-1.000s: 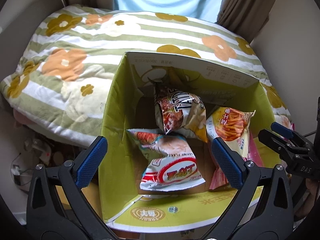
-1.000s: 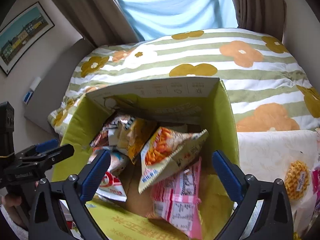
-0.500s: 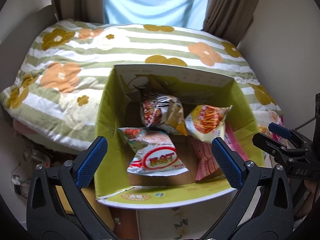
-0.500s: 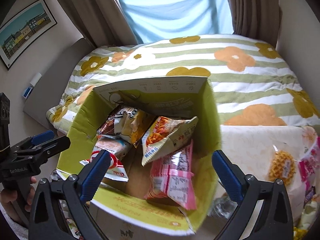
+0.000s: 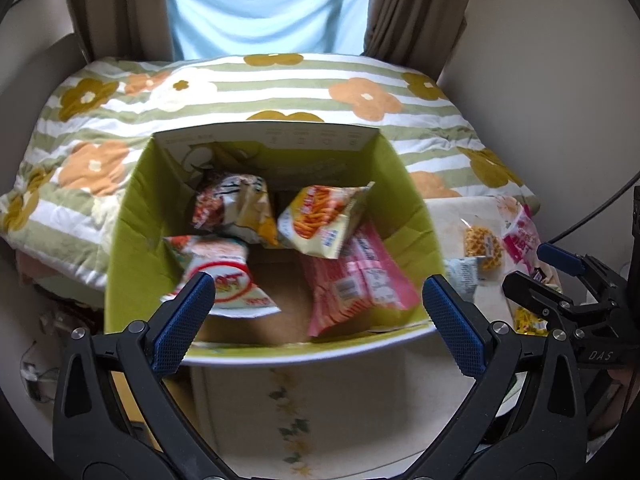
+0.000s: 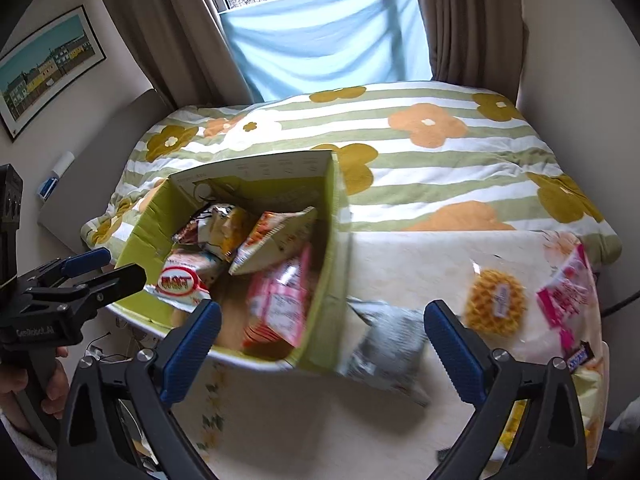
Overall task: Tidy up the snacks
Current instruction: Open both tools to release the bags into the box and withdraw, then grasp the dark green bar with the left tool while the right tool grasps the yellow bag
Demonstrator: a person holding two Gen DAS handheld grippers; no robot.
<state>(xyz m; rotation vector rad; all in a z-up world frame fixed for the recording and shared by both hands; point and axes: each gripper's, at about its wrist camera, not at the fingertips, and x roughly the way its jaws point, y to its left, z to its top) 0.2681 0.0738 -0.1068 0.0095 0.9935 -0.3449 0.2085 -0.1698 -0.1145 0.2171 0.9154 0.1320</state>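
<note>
**Box part-filled, loose snacks waiting at the table's right edge**

The floral bedspread [image 6: 420, 160] fills the far half of both views, with a brown curtain [image 6: 472, 20] on each side of a blue cloth [image 6: 328, 40] hung over the window and a framed picture [image 6: 48, 68] on the left wall. In front of it a cream table [image 6: 288, 412] with a faint leaf print carries everything.

The green cardboard box [image 5: 132, 240] sits at the table's far left, open at the top. Inside lie 4 packets: a pink wafer pack [image 5: 356, 280], a yellow chip bag [image 5: 324, 220], a red-and-white shrimp snack [image 5: 228, 280] and a striped bag [image 5: 236, 204].

Still outside the box are a silver packet [image 6: 384, 344] touching its right wall, and, near the right edge, a bagged waffle [image 6: 496, 296] and a pink packet [image 6: 564, 292].

The right gripper [image 6: 320, 352] hangs above the silver packet with its jaws spread wide and nothing between them. The left gripper [image 5: 316, 320] is likewise spread and empty, over the box's near wall.

The silver packet looks like the next pick. The view is blurred, so I would steady the gripper first, then pinch a sealed end, not the puffed middle, and lift clear of the box wall before carrying it over the bare patch of box floor.
</note>
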